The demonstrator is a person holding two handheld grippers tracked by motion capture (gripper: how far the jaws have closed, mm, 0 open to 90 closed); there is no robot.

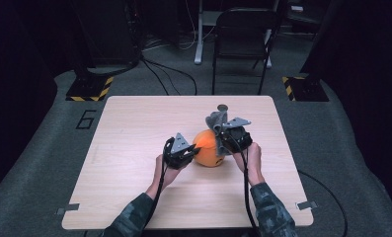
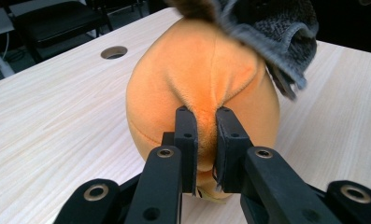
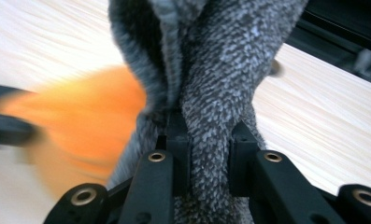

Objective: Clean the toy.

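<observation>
At centre-left of the high view, the left tool (image 1: 189,150) pinches a fold of the orange plush (image 1: 208,148), which sits on the table (image 1: 134,128) mid-frame. Just right, the right tool (image 1: 226,136) is clamped on a grey cloth (image 1: 216,120) that rises from the plush's upper right. Bare tabletop surrounds them, all edges well apart.

a pale wooden table (image 1: 134,148) with rounded corners stands on grey carpet (image 1: 45,197) in a dim room with dark surroundings. a small round hole (image 1: 223,106) sits near the table's far edge. beyond it stands a black folding chair (image 1: 243,44). yellow-and-black striped bases (image 1: 90,89) flank the far corners, cables (image 1: 169,74) trail across the floor, and a "6" (image 1: 86,119) marks the carpet.
</observation>
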